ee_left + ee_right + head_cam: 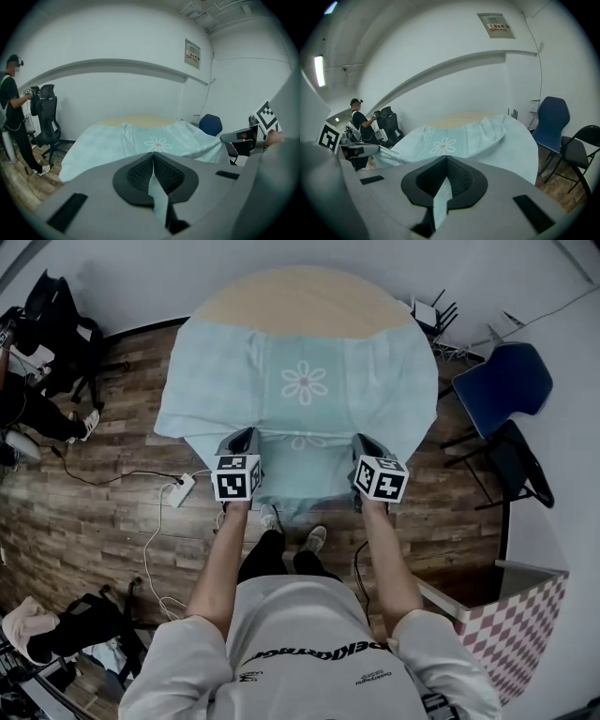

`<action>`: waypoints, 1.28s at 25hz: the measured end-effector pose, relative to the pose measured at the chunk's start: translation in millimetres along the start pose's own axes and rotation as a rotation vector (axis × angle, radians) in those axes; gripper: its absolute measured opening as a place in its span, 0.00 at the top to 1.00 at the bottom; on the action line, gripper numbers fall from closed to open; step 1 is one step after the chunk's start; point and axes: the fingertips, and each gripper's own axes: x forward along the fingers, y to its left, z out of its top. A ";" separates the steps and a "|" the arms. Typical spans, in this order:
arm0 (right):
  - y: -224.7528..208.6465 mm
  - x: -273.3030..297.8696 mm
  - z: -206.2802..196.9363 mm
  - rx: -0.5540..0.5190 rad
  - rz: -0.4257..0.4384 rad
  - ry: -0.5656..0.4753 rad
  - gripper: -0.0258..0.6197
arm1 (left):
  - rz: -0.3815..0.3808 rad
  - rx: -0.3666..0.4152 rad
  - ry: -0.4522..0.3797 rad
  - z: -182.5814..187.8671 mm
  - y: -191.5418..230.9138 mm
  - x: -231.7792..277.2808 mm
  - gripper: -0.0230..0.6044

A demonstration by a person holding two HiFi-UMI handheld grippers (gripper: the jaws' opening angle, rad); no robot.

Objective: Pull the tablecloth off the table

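One blue chair point(502, 381) beside table point(300, 301), power strip point(181, 490) on floor point(94, 540) left

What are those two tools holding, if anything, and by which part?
Both the left tool and the right tool are shut on the tablecloth, each pinching its near edge, one toward each side.
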 end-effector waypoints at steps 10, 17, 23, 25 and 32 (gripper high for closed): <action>5.8 -62.0 -19.0 -0.017 0.046 -0.042 0.91 | 0.012 0.060 -0.067 -5.0 -36.7 -65.6 0.94; 22.0 -100.7 -23.2 -0.032 0.075 -0.076 0.91 | 0.015 0.061 -0.119 -9.2 -47.8 -107.6 0.94; 27.6 -133.4 -30.4 -0.042 0.103 -0.102 0.91 | 0.029 0.052 -0.165 -9.2 -63.3 -141.7 0.94; 28.1 -144.7 -33.2 -0.042 0.112 -0.111 0.91 | 0.028 0.059 -0.177 -9.8 -70.0 -152.6 0.94; 27.3 -180.1 -31.2 -0.053 0.123 -0.170 0.91 | 0.015 0.085 -0.219 -8.0 -92.0 -181.8 0.94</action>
